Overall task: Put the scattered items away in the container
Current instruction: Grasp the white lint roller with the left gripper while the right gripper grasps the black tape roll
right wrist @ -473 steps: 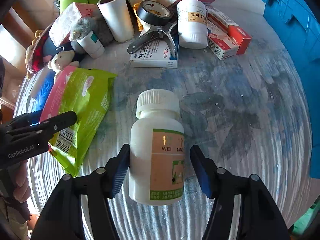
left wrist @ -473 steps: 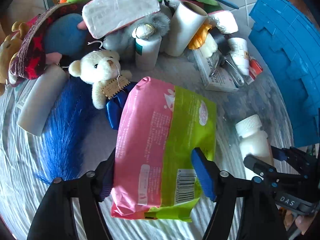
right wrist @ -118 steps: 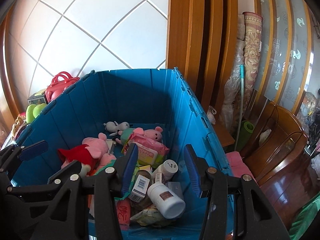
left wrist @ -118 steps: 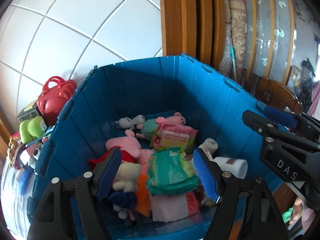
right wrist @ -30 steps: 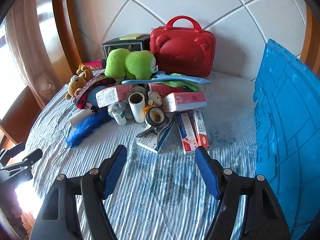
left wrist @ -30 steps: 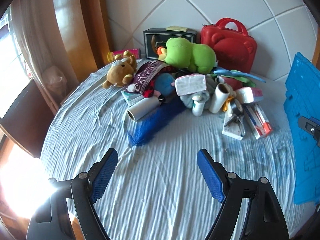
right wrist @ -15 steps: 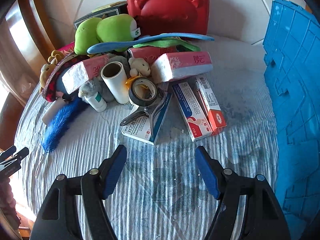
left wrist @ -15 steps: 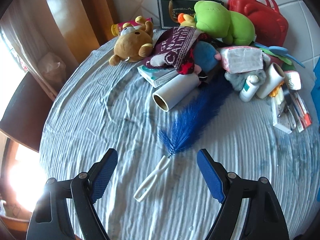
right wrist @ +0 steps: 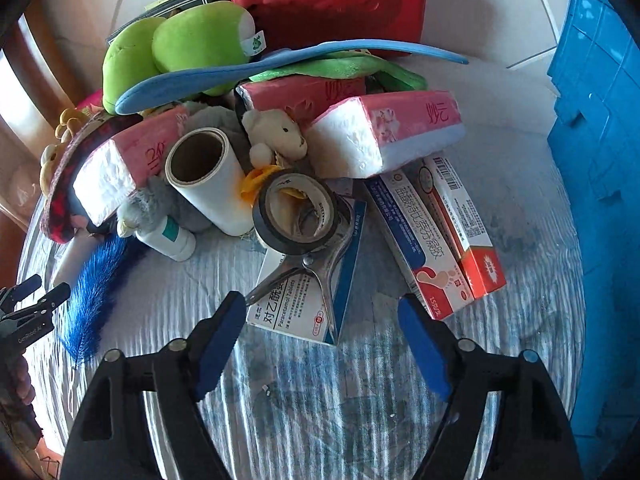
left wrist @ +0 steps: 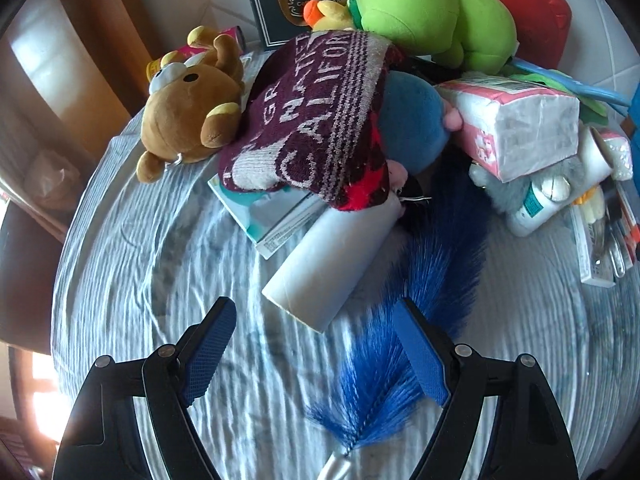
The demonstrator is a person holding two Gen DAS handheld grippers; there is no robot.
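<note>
My left gripper point(left wrist: 316, 344) is open and empty, just short of a white paper roll point(left wrist: 332, 256) and a blue feather duster point(left wrist: 404, 344). Behind them lie a brown bear point(left wrist: 188, 112), a maroon knit cloth point(left wrist: 316, 116) and a tissue pack point(left wrist: 516, 128). My right gripper point(right wrist: 320, 340) is open and empty, in front of a white medicine box point(right wrist: 304, 300) with a metal clip point(right wrist: 316, 252) and a tape roll point(right wrist: 300, 212) on it. Two long boxes point(right wrist: 436, 232) lie to its right. The blue container point(right wrist: 600, 160) stands at the right edge.
A red case point(right wrist: 328, 0), a green plush point(right wrist: 180, 48), a blue insole point(right wrist: 256, 68) and more tissue packs point(right wrist: 384, 132) are piled at the back. A second white roll point(right wrist: 208, 176) and a small bottle point(right wrist: 168, 236) lie mid-pile. The left gripper shows at the right wrist view's left edge point(right wrist: 28, 308).
Both grippers have moved down and closer to the pile on the table. The left one now faces the white roll and duster, the right one the medicine box.
</note>
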